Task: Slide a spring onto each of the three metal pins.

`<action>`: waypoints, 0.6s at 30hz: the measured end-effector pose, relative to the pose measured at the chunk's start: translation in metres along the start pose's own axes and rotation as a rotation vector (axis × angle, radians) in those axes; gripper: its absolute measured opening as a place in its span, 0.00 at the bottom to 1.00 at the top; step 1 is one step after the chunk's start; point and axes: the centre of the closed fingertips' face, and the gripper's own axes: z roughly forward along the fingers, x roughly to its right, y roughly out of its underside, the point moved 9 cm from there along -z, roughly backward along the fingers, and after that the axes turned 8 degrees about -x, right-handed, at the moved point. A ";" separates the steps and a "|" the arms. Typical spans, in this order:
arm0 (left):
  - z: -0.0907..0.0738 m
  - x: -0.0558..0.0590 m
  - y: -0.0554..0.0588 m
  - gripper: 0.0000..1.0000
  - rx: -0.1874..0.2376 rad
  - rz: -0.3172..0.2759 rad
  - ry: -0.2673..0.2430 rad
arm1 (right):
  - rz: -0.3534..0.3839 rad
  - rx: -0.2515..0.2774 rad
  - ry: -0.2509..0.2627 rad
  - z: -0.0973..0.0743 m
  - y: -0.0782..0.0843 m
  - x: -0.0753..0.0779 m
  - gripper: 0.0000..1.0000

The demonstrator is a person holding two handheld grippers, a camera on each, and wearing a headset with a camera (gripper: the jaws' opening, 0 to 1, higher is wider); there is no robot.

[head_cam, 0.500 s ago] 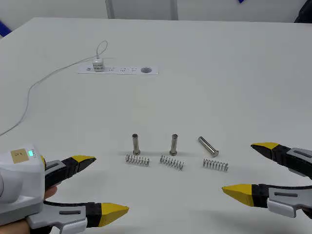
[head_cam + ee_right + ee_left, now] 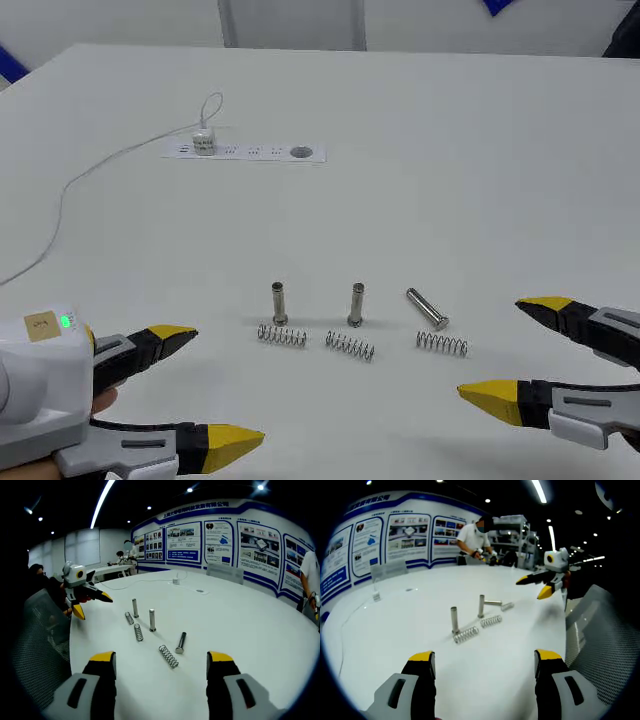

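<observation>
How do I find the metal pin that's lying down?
On the white table, three metal pins sit in a row. Go to the end of the row nearest the right gripper. That end pin lies flat on its side, while the middle pin and the far-left pin stand upright.

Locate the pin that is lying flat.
In the head view, the lying pin is rightmost of three, just behind the right-hand spring, beside the middle upright pin, nearest the right claw.
</observation>
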 end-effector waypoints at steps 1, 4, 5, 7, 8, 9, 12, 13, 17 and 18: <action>0.000 0.000 0.000 0.83 0.000 0.000 0.001 | 0.000 -0.001 0.001 0.000 0.000 0.000 0.75; 0.001 0.001 0.000 0.83 -0.003 0.006 0.007 | 0.000 -0.003 0.004 -0.001 -0.001 0.000 0.74; 0.002 0.002 0.000 0.83 -0.006 0.010 0.011 | 0.004 -0.005 0.006 -0.001 -0.001 0.000 0.74; 0.002 0.002 0.000 0.83 -0.009 0.013 0.015 | 0.008 -0.005 0.008 -0.001 0.000 0.000 0.74; 0.002 0.002 0.000 0.83 -0.010 0.014 0.017 | 0.010 -0.007 0.010 -0.002 0.000 0.000 0.74; 0.003 0.002 0.000 0.83 -0.010 0.014 0.018 | 0.011 -0.009 0.011 -0.002 0.000 0.000 0.74; 0.003 0.002 0.001 0.83 -0.006 0.009 0.021 | 0.017 -0.012 0.014 -0.002 0.000 0.000 0.73; 0.003 0.002 0.001 0.83 -0.004 0.007 0.022 | 0.020 -0.012 0.017 -0.002 0.000 0.000 0.73; 0.003 0.001 0.001 0.82 -0.002 0.003 0.022 | 0.039 -0.020 0.029 -0.003 -0.002 0.004 0.67; 0.003 0.001 0.001 0.82 -0.001 0.003 0.022 | 0.043 -0.021 0.030 -0.003 -0.004 0.004 0.66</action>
